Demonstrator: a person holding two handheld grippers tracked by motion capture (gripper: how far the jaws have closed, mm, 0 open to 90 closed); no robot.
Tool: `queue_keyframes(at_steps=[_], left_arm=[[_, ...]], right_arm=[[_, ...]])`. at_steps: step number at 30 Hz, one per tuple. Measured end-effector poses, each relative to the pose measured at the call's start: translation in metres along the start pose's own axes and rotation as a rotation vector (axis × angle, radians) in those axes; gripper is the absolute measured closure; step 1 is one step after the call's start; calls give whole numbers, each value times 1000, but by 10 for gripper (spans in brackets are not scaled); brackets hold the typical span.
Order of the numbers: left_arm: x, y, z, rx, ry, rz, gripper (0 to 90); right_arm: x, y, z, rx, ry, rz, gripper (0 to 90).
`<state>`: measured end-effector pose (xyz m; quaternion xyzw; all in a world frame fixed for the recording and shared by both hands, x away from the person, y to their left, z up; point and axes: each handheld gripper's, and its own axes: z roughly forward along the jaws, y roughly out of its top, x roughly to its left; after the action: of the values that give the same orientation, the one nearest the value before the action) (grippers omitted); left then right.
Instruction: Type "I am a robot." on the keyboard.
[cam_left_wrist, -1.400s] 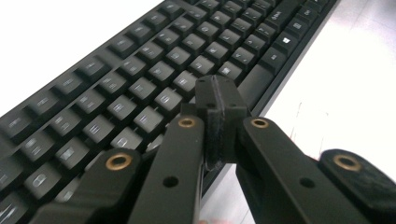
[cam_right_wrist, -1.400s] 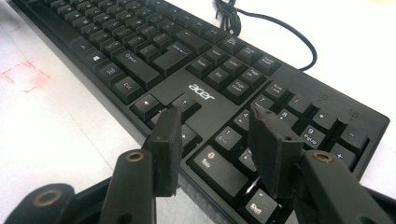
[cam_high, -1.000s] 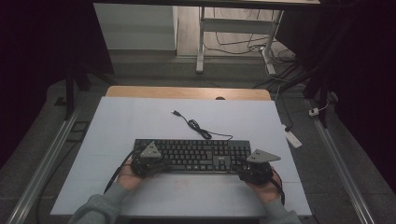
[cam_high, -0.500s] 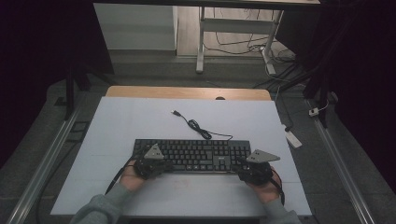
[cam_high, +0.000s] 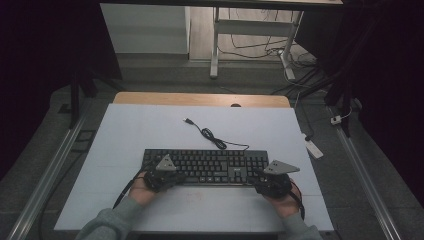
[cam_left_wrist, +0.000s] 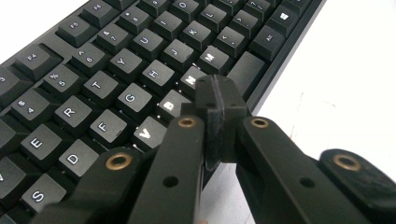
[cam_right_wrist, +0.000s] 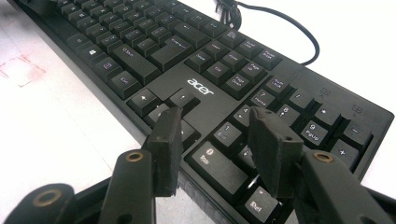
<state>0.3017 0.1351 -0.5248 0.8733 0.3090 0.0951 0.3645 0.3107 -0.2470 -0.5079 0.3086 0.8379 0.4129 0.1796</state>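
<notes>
Comparing the high view with the earlier frames, nothing is seen moved: the keyboard (cam_high: 204, 167) lies near the white table's (cam_high: 130, 130) front edge, both grippers at its near edge, its cable (cam_high: 212, 136) trailing away. Dark floor surrounds it. Left gripper (cam_left_wrist: 215, 95) is seen clenched empty over the keys. Right gripper (cam_right_wrist: 217, 140) is held parted above the number pad.

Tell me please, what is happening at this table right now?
A person sits at a white table and holds one tool in each hand over a black keyboard. The left tool is shut, with its tip above the keys near the space bar. The right tool is open, with its jaws over the arrow keys and the number pad. Whether either tip presses a key, I cannot tell. The keyboard's cable lies unplugged on the table behind it.
</notes>
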Motion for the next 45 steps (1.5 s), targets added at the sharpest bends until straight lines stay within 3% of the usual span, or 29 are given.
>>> queue_keyframes(at_steps=[7, 13, 17, 23, 28, 38, 45], left_arm=[[2, 2, -14, -83, -3, -23, 844], [6, 2, -23, -113, 5, -64, 626], [8, 2, -28, -114, 39, -83, 482], [17, -1, -36, -107, 64, -131, 365], [26, -3, -42, -104, 69, -170, 331], [33, -6, -49, -119, 93, -190, 333], [41, -9, -55, -128, 132, -215, 377]], right_arm=[[0, 0, 0, -1, -1, -1, 548], [0, 0, 0, 1, -1, -2, 545], [0, 0, 0, 0, -1, -3, 540], [0, -1, 1, 6, -1, -3, 535], [0, -1, 1, 5, 0, -7, 533], [1, -1, 2, 5, -1, -9, 530], [1, -1, 2, 6, 3, -11, 529]])
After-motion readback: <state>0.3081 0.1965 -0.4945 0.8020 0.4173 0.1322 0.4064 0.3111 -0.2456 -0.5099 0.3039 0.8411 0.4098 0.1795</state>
